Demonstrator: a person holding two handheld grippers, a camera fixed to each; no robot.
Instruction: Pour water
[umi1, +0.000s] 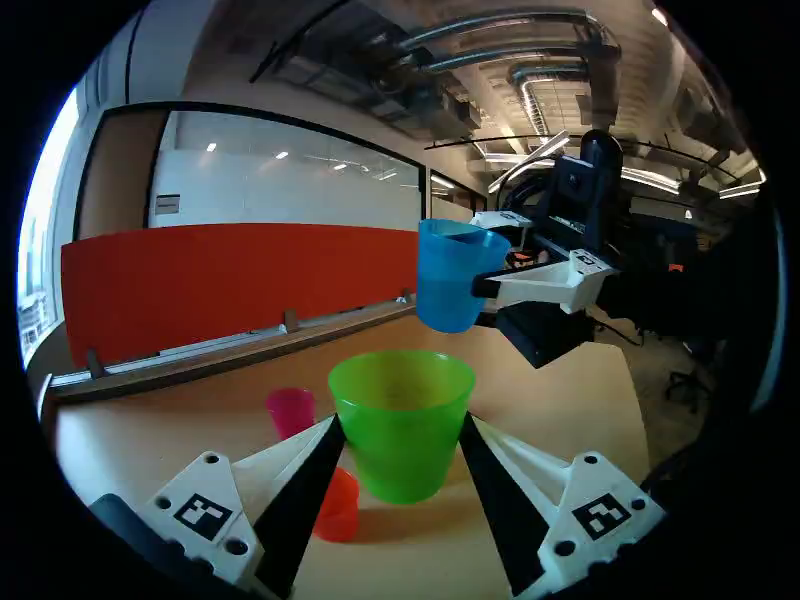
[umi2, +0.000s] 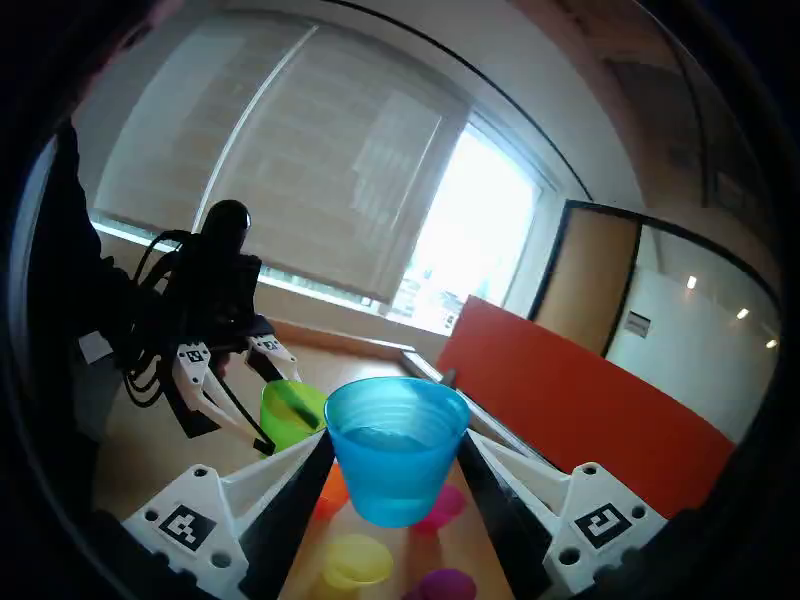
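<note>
A green cup (umi1: 403, 423) stands upright between the fingers of my left gripper (umi1: 400, 450), which is shut on it just above the wooden table (umi1: 150, 440). Behind and above it hangs a blue cup (umi1: 450, 275), held upright by my right gripper (umi1: 500, 285). In the right gripper view, the blue cup (umi2: 396, 460) is clamped between that gripper's fingers (umi2: 396, 470) and water shows inside it. Farther off to the left there, the left gripper (umi2: 265, 415) holds the green cup (umi2: 288, 412).
A pink cup (umi1: 291, 410) and an orange-red cup (umi1: 338, 505) stand on the table by my left finger. Below the blue cup sit yellow (umi2: 357, 560), magenta (umi2: 440, 505), purple (umi2: 448, 584) and orange (umi2: 333, 490) cups. A red partition (umi1: 220, 280) lines the table's far edge.
</note>
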